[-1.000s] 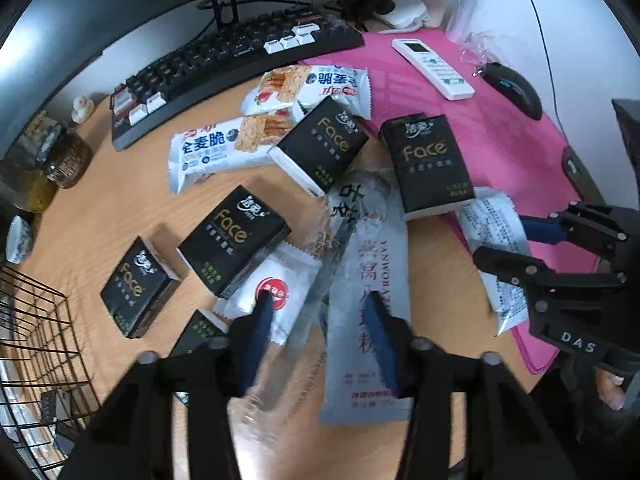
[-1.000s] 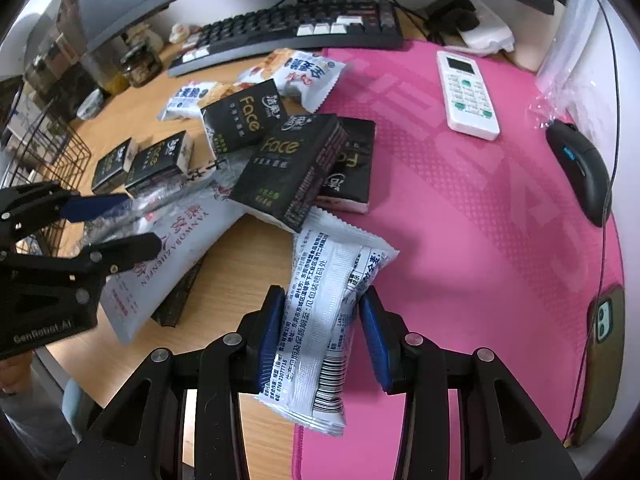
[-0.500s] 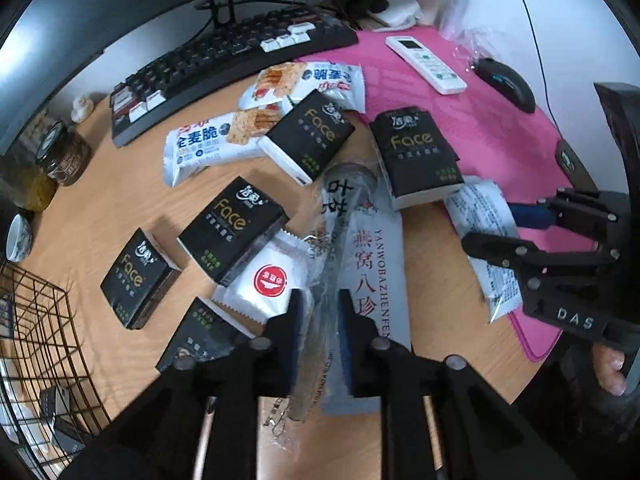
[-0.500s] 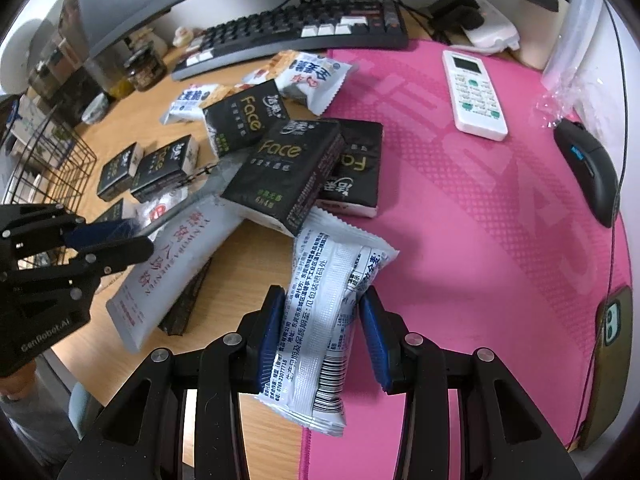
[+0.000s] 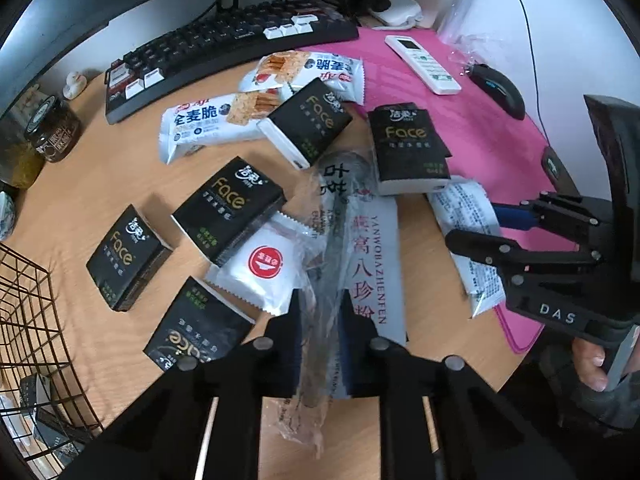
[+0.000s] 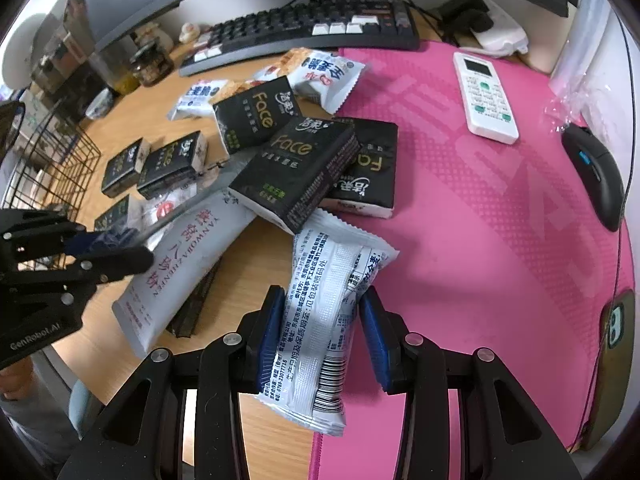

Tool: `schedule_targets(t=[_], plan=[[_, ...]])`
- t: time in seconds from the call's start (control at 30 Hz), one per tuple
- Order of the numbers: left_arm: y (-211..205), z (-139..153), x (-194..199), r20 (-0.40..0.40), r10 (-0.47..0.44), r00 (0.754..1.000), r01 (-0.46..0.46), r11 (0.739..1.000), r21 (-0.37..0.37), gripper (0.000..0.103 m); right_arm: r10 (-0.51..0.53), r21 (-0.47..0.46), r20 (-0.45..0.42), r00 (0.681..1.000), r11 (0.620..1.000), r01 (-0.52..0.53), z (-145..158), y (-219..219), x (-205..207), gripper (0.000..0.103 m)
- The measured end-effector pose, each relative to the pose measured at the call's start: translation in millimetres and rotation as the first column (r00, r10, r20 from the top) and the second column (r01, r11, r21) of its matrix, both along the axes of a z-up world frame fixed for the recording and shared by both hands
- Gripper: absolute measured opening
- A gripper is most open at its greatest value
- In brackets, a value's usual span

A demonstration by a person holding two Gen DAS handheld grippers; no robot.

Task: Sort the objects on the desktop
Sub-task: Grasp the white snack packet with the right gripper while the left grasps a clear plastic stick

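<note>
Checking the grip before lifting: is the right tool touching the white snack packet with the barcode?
Touching. In the right wrist view, both blue pads of the right tool press against the sides of the white snack packet, with no gap showing.

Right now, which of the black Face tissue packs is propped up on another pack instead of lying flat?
The black Face tissue pack at the pink mat's edge: it leans tilted over a second black pack, logo upside down, lying flat beneath it. The others lie flat.

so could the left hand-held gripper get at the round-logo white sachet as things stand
Probably not yet: the left hand-held gripper is closing on a clear wrapper, though the white sachet lies uncovered just beside it.
</note>
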State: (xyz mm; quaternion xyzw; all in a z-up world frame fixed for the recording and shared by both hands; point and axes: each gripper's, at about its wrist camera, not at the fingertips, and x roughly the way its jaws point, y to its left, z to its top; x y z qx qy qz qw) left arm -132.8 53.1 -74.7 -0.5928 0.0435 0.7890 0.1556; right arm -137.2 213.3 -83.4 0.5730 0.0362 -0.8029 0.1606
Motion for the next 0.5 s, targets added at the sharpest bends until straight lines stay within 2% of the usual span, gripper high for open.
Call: schedule_targets(t=[0.3,0.5], plan=[[-1,18,9,-0.040,0.029,0.999,-0.029,1.000,0.009,0.011,-0.009,0.007,-0.034,0.999,1.000,0.009,16,6,8,0.039],[-7,32,33,-0.069,0.053,0.996,-0.051,0.998,0.021,0.011,-0.014,0.000,-0.053,0.998,1.000,0.014,26,10,21,0.039]])
